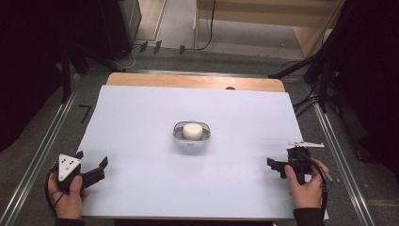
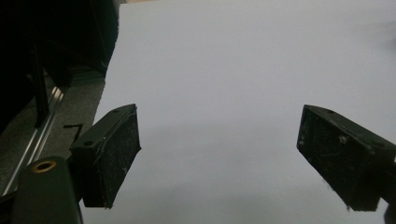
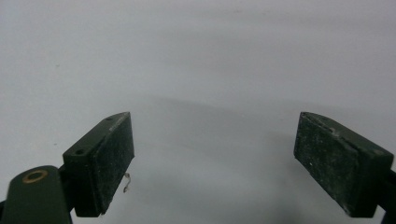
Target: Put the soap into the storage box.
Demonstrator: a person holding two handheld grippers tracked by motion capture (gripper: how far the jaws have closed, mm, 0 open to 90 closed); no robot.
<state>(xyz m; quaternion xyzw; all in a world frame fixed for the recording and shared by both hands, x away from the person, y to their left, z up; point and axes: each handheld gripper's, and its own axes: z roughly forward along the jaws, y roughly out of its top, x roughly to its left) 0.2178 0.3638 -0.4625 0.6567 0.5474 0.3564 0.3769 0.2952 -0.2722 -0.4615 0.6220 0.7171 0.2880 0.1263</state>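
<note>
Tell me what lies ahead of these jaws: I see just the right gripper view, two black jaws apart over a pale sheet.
Observer: From the high view, a small grey dish sits near the middle of the white sheet, away from the right gripper.
Operator: Anything in that dish?
Observer: Yes, a white round block rests inside it.
Operator: Where is the other hand?
Observer: The left gripper is held at the sheet's near left corner, jaws wide apart with nothing between them.
Operator: Does the sheet cover the whole table?
Observer: No, a strip of wooden tabletop shows along the far edge.
</note>
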